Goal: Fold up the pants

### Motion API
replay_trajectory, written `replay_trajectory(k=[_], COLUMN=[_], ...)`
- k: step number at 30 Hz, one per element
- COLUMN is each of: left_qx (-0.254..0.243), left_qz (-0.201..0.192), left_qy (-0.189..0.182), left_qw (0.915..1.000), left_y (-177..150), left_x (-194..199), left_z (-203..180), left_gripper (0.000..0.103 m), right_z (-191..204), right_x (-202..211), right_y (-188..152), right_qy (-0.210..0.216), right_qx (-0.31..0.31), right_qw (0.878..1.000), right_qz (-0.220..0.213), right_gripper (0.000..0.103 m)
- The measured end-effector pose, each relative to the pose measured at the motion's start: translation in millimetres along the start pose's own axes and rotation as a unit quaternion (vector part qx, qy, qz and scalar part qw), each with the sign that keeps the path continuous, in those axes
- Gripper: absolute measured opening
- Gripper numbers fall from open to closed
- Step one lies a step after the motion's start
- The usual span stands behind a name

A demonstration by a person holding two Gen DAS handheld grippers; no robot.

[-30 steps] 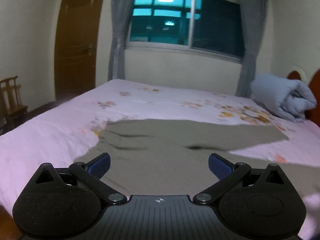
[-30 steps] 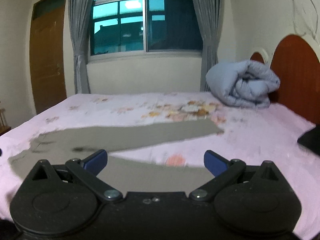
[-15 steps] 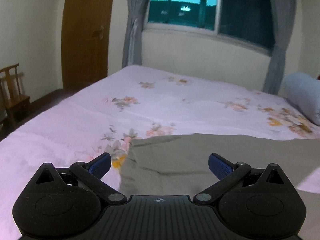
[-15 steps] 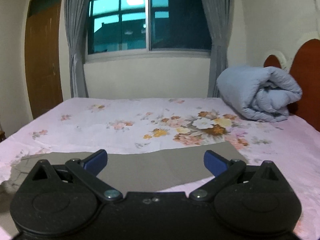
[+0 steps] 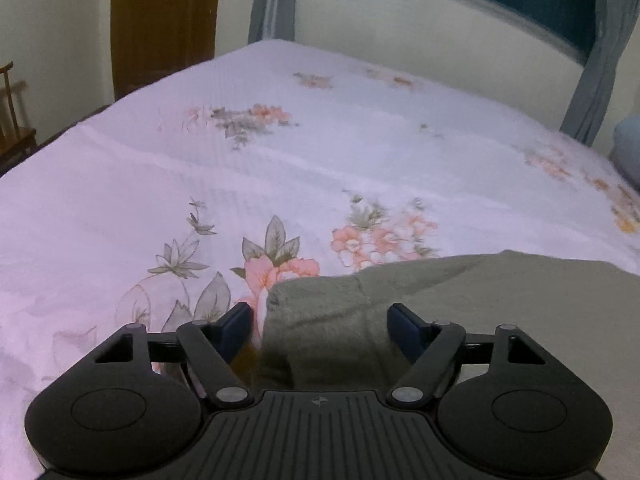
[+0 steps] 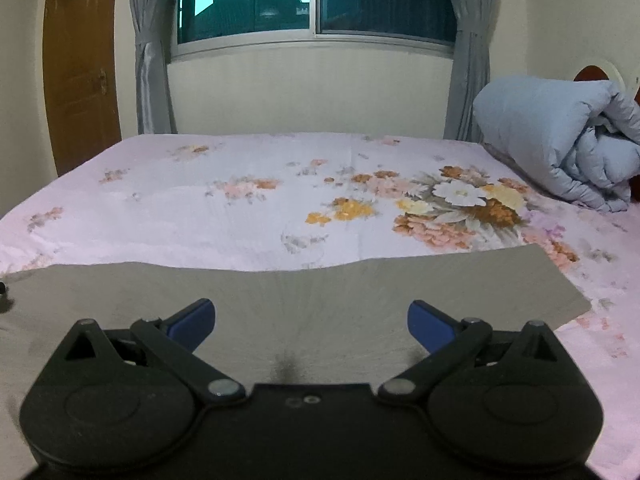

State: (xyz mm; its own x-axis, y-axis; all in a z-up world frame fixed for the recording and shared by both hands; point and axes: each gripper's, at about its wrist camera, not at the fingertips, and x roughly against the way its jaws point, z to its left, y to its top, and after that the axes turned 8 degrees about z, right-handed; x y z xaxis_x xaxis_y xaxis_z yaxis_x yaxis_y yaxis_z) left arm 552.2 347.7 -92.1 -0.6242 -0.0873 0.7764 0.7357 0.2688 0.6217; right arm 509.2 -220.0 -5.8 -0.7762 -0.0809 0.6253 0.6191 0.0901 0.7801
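Pants [image 5: 460,312] — one olive-grey pair, flat on floral bedsheet [image 5: 280,168]; near part hidden under both gripper bodies, cut off at frame edges. Corner bunched between spread fingers of left gripper [image 5: 320,326], contact unclear. Right gripper [image 6: 311,322] wide open, empty, over leg panel [image 6: 320,292]. One rolled blue duvet [image 6: 560,152] far right ahead — one window [image 6: 312,0] beyond.

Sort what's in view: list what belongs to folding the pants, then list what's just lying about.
For the job: pants; left gripper, open around their corner; right gripper, open over them; bed beneath.

Lying about: rolled blue quilt, wooden chair.
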Motion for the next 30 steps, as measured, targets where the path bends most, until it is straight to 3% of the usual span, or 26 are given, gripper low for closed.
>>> replay_trajectory(k=[2,7,9,12,18,23,25,27,30], left_qx=[0.005,0.014,-0.008,-0.035,-0.013,-0.010,-0.010,-0.008,-0.012], left_qz=[0.004,0.014,0.010,-0.018,-0.093,-0.140,-0.152,-0.161,-0.169], left_qy=[-0.007,-0.010,-0.012,-0.017,-0.071,-0.112,-0.121,-0.132,-0.143], left_qw=[1.0000,0.9998,0.9999,0.9991,0.9931,0.9838,0.9809,0.9781,0.9752], left_y=[4.3,13.2,9.1,4.3,3.9,-3.0,-9.6,-16.7,-27.4], left_x=[-9.1,-19.8,-18.0,-0.4,55.7,101.3,116.5,127.6,140.4], left_z=[-0.5,0.9,-5.5,-11.3,6.0,11.2,13.3,17.3,23.1], left_gripper=[0.074,0.056,0.038,0.027,0.027,0.027,0.027,0.027,0.027], right_z=[-1.6,-7.0,-9.0,-12.5,-7.9,6.9,16.7,27.5,43.7], right_x=[-4.5,-13.9,-15.7,-18.6,-32.1,-59.8,-69.8,-76.4,-87.1], right_y=[-2.3,-0.5,0.9,3.7,14.4,30.2,33.3,34.3,35.1], right_qy=[0.002,0.000,-0.001,0.002,0.017,0.057,0.071,0.080,0.098], right_qx=[-0.003,-0.004,-0.007,-0.016,0.003,0.041,0.078,0.121,0.191], right_qw=[1.000,1.000,1.000,1.000,1.000,0.997,0.994,0.989,0.977], right_qz=[0.002,0.007,0.007,0.007,0.010,0.015,0.011,0.005,-0.005], right_gripper=[0.097,0.097,0.097,0.097,0.097,0.095,0.089,0.076,0.074])
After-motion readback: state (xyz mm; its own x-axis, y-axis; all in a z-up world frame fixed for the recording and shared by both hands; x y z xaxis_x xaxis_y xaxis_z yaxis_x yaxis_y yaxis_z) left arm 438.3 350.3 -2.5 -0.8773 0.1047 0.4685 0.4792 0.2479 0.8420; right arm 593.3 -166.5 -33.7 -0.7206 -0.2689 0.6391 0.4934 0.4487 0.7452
